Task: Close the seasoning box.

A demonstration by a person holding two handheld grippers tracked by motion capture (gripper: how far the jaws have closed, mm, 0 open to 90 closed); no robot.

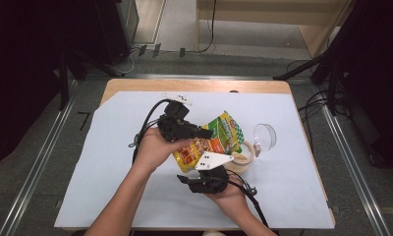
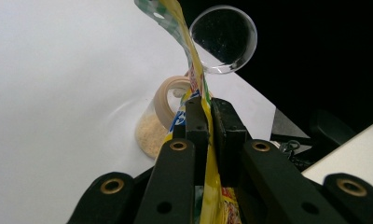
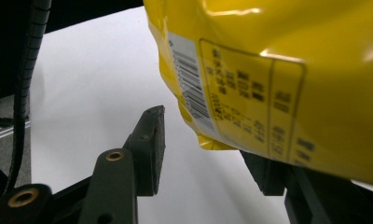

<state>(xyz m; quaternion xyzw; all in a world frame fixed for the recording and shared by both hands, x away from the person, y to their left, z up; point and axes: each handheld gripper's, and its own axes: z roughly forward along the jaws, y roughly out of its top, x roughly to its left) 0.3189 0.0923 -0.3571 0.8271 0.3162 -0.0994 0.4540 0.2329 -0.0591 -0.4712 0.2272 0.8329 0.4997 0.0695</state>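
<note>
A yellow and green snack bag (image 1: 219, 137) is held up over the white sheet, above a small jar. My left gripper (image 1: 208, 132) reaches in from the left and is shut on the bag; in the left gripper view (image 2: 208, 123) both pads pinch the bag's (image 2: 211, 186) thin edge. Just under the bag's near side is my right gripper (image 1: 204, 174). In the right gripper view (image 3: 201, 137) its jaws stand apart, the left pad (image 3: 149, 149) is free, and the bag's (image 3: 278, 65) lower corner hangs between them and hides part of the right jaw.
A jar (image 1: 241, 158) with a tan rim holds beige powder (image 2: 149, 135) and sits right of the bag. Its clear round lid (image 1: 265, 135) lies just beyond it. The white sheet (image 1: 111, 167) covers a wooden table (image 1: 135, 84); the floor drops away on all sides.
</note>
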